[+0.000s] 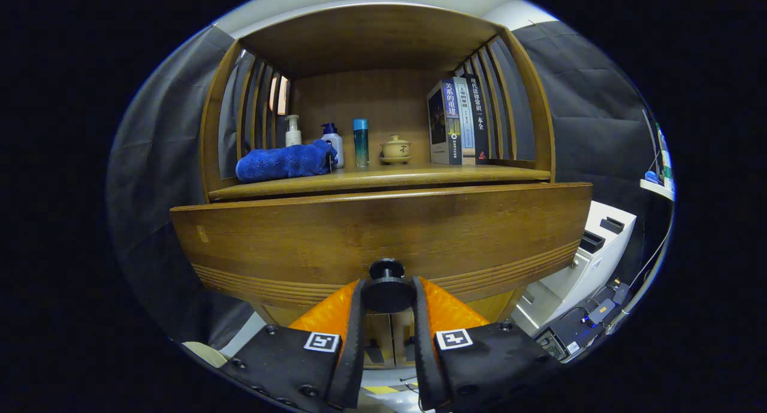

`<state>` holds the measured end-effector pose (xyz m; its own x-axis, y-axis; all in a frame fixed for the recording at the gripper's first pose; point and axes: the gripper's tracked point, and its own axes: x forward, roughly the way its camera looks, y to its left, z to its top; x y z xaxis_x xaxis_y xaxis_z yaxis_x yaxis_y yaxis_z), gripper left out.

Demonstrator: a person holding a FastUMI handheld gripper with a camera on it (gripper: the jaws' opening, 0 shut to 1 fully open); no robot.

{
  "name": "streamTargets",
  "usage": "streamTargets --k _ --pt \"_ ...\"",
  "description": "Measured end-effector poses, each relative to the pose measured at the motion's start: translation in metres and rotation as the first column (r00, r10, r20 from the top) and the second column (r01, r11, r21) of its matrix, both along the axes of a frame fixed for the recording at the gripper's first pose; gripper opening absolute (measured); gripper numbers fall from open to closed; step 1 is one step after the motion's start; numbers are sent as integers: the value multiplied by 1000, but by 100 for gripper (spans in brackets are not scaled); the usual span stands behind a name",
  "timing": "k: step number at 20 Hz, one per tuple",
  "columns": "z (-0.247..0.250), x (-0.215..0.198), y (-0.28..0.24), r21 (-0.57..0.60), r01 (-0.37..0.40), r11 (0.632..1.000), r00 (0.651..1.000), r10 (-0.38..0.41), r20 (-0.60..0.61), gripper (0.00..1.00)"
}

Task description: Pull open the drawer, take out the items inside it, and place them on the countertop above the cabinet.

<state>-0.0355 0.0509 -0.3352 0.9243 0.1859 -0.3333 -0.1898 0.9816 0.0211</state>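
My gripper (388, 293) at drawer (383, 236) front, jaws clamped on round dark knob (386, 286), one finger each side. I see drawer front standing forward of cabinet, inside hidden from me. Desk (419, 174) just above drawer carries blue towel (286, 161), pump bottle (293, 131), second bottle (333, 143), teal can (361, 142), small lidded cup (396, 149), books (456, 120) upright at right end.

Fisheye camera on the tongs (388, 293), facing forward, close to the drawer front (383, 236), seemingly slightly below countertop (383, 176)
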Motion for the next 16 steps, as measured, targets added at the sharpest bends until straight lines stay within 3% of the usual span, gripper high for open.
streamTargets --k 3,6,7,8,9,10,12,15,16 --pt "-2 -14 -3 6 1 1000 1000 -1 -6 45" --pt "-16 -30 -8 11 15 1000 999 -14 -28 23" --pt "-47 -50 -39 -79 118 990 981 -128 -144 16" --pt "-75 -73 -44 -66 85 994 976 -97 -195 8" --pt "-76 -84 -38 3 84 996 979 -82 -185 8" --pt "-67 -83 -45 50 126 991 983 -118 -144 8" --pt "-42 -71 -62 67 161 985 985 -156 -73 8" --pt "-13 -65 -57 74 134 988 991 -131 -38 8" --pt "-5 -62 -50 86 120 989 993 -118 -33 17"
